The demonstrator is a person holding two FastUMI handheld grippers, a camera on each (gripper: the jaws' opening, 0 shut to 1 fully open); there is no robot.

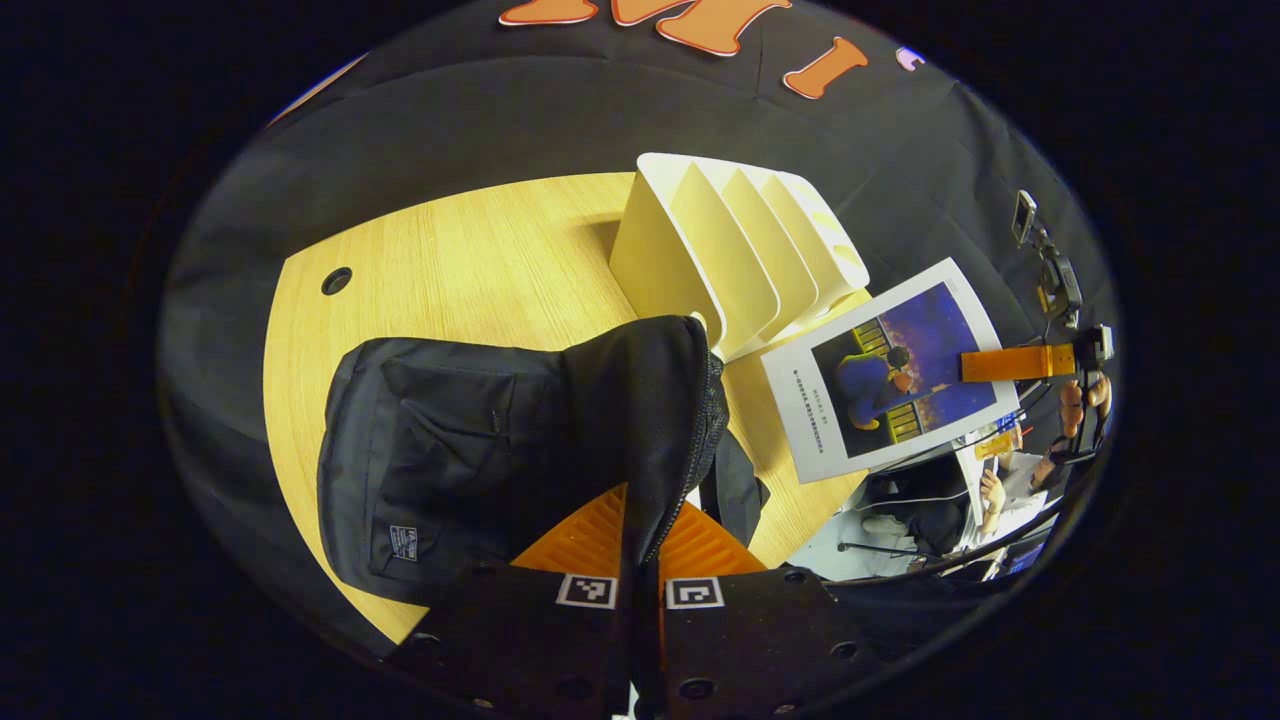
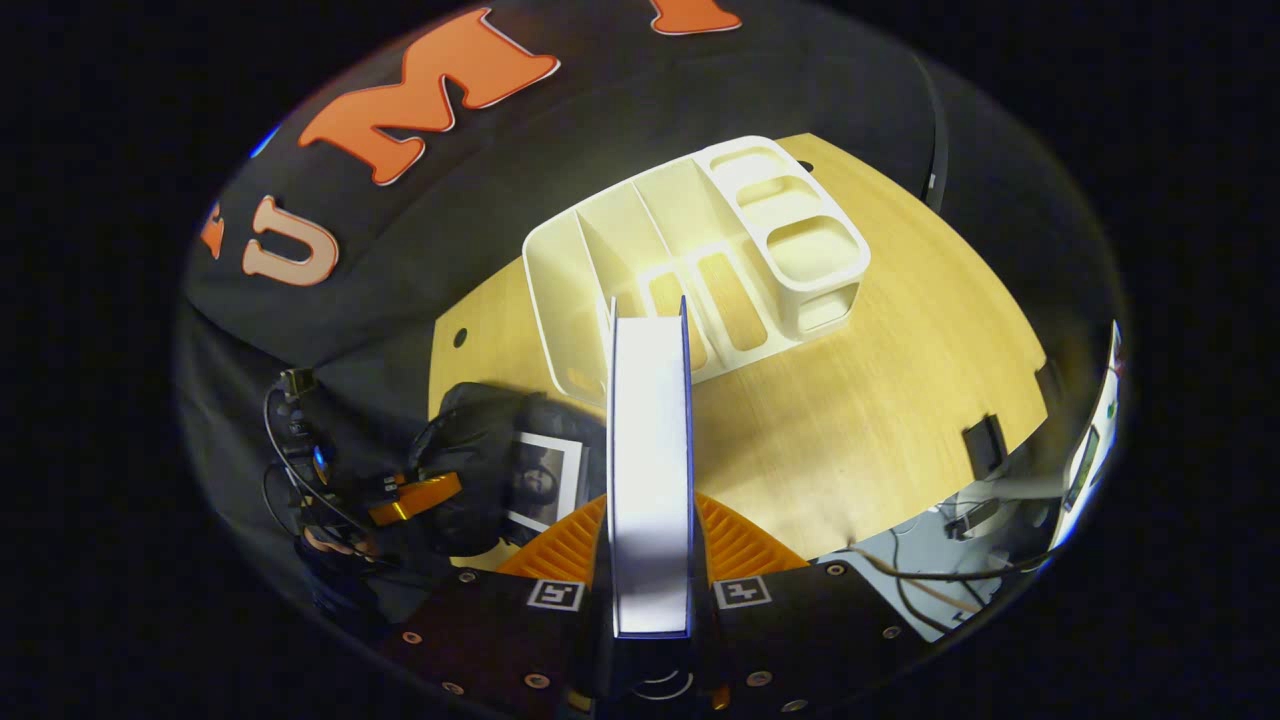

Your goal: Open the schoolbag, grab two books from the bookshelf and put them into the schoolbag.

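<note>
Closest to the lens in the left gripper view, the left gripper (image 1: pixel 640 590) was clenched on a fold of the schoolbag (image 1: pixel 480 450), both fingers pressing the black fabric beside the zipper and lifting the flap. From there the bag slumped leftward across the table (image 1: pixel 450 260), its front pocket facing up. In the right gripper view a first book (image 2: pixel 545 480) with a pale cover already showed inside the bag's open mouth.

Further right in the left gripper view stood the white bookshelf (image 1: pixel 730 250), its slots bare, and right of it the second book (image 1: pixel 890 370) hung in the air, cover facing the camera, pinched at its right edge by the right gripper (image 1: pixel 1010 362). In the right gripper view that gripper (image 2: pixel 650 590) grasped the book (image 2: pixel 650 440) between both fingers, page edges toward the lens, its long axis running straight ahead toward the shelf (image 2: pixel 700 260).

The relation that seemed to matter: the bag's mouth lay to the left of the held book and lower, so the book would probably need to swing left and tip downward, long axis in line with the opening that the left gripper held apart.

The table was light wood with a cable hole (image 1: pixel 336 281) near its far left. Black cloth walled the booth, and cables (image 2: pixel 930 590) trailed off the right edge.
</note>
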